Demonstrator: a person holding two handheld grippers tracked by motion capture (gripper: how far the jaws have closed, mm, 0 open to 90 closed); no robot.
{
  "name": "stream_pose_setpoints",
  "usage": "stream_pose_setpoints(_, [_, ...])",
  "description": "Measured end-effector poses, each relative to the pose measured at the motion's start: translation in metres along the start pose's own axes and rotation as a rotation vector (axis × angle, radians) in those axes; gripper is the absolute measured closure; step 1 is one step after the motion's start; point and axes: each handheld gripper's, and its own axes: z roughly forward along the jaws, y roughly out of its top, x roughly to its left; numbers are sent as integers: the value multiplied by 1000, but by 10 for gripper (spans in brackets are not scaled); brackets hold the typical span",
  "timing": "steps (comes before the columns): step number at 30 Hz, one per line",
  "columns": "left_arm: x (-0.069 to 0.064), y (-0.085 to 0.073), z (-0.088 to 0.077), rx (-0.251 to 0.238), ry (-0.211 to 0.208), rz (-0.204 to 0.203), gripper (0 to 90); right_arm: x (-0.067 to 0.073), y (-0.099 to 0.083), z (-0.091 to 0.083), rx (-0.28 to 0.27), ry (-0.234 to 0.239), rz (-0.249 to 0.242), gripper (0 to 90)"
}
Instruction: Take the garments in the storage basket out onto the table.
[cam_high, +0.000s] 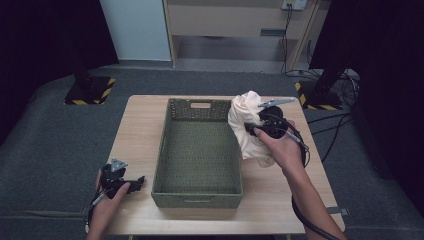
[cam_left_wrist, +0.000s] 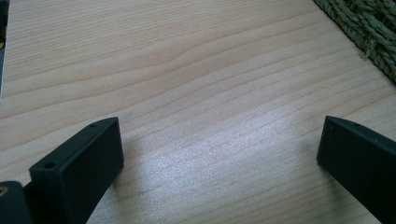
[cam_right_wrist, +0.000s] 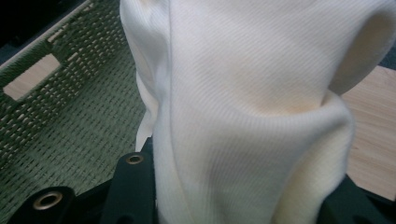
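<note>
A cream cloth (cam_high: 246, 127) hangs bunched over the right rim of the green woven basket (cam_high: 197, 195), lifted off the table. My right gripper (cam_high: 256, 125) is shut on it. In the right gripper view the cloth (cam_right_wrist: 252, 107) bulges up between the two black jaws, with the basket (cam_right_wrist: 56, 121) behind on the left. My left gripper (cam_high: 135, 184) rests on the table left of the basket's front corner. It is open, and in the left gripper view (cam_left_wrist: 219, 154) bare wood lies between its jaws.
The wooden table (cam_high: 140, 125) has bare wood left of the basket and a narrower strip on the right. A corner of the basket (cam_left_wrist: 369, 28) shows at the top right of the left gripper view. Dark stands and cables sit on the floor beyond the table.
</note>
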Motion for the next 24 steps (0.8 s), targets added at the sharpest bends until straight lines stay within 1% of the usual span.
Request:
stream_pose_setpoints(17, [0,0,0,0,0,0,0,-42,-23,20,28,-50,89,563])
stream_pose_setpoints(21, [0,0,0,0,0,0,0,-49,-25,24,33,-65,99,563])
stream_pose_setpoints(24, [0,0,0,0,0,0,0,-51,-25,25,39,-68,101,562])
